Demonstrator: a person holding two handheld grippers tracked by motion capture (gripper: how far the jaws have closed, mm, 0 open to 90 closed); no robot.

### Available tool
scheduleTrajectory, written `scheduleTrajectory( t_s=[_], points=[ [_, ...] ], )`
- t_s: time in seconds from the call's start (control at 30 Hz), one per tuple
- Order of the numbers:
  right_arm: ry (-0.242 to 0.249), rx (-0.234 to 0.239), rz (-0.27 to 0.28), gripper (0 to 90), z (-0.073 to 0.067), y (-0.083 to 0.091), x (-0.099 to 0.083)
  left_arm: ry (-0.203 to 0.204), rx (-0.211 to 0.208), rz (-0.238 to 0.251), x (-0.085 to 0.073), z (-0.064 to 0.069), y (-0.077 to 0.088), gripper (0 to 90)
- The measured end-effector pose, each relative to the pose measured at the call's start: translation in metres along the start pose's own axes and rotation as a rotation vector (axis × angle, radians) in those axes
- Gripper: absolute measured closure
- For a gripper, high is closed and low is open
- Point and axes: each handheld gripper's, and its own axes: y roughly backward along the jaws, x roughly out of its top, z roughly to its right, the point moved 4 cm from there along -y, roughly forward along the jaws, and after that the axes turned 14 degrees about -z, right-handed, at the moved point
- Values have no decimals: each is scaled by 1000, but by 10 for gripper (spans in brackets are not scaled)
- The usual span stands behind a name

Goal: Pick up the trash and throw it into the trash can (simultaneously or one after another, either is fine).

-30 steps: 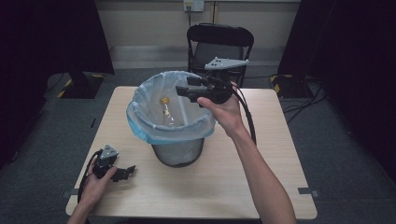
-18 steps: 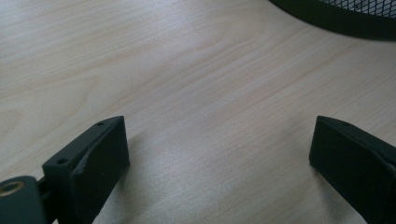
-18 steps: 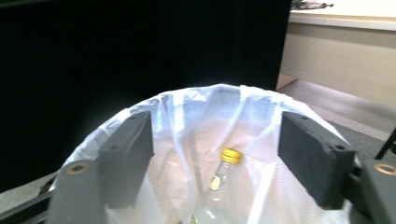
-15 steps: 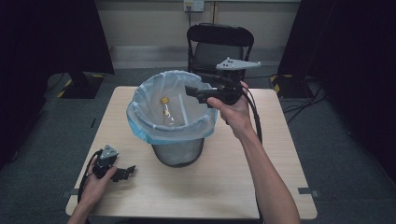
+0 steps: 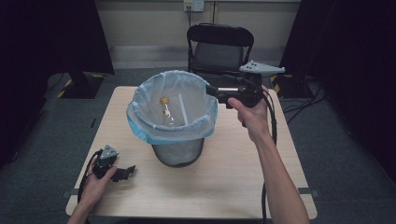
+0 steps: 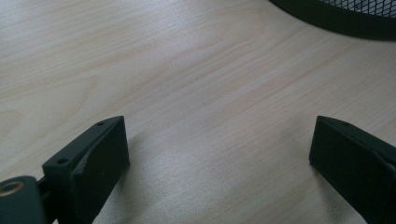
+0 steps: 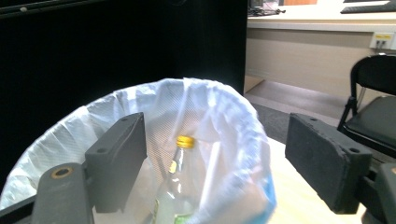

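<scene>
No words, brands or numbers can be read anywhere. The bottle [image 7: 175, 186] in the lined bin [image 7: 224, 140] bears a label, too blurred and partly hidden. The wall socket plate [image 7: 384, 40] carries no legible marking.

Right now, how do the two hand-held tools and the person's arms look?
Both tools are black, each with two blocky jaws carrying small screw holes. The right tool carries a grey three-cornered plate and trails a black cable along the bare forearm. The left tool has a smaller grey plate and a looping black cable. No sleeves show.
</scene>
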Motion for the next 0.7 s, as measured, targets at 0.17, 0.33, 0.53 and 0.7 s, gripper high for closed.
scheduleTrajectory(
  t_s=[0.17, 0.33, 0.53, 0.7],
  points=[
    [-26, -35, 0, 182, 10, 11, -12, 0, 0, 0, 0, 0, 0, 43],
    [-41, -68, 5, 176, 18, 23, -25, 0, 0, 0, 0, 0, 0, 43],
    [-59, -112, -17, 173, 27, 32, -47, 0, 0, 0, 0, 0, 0, 43],
    [-82, -151, -32, 173, 35, 40, -66, -1, 1, -1, 0, 0, 0, 43]
  ],
)
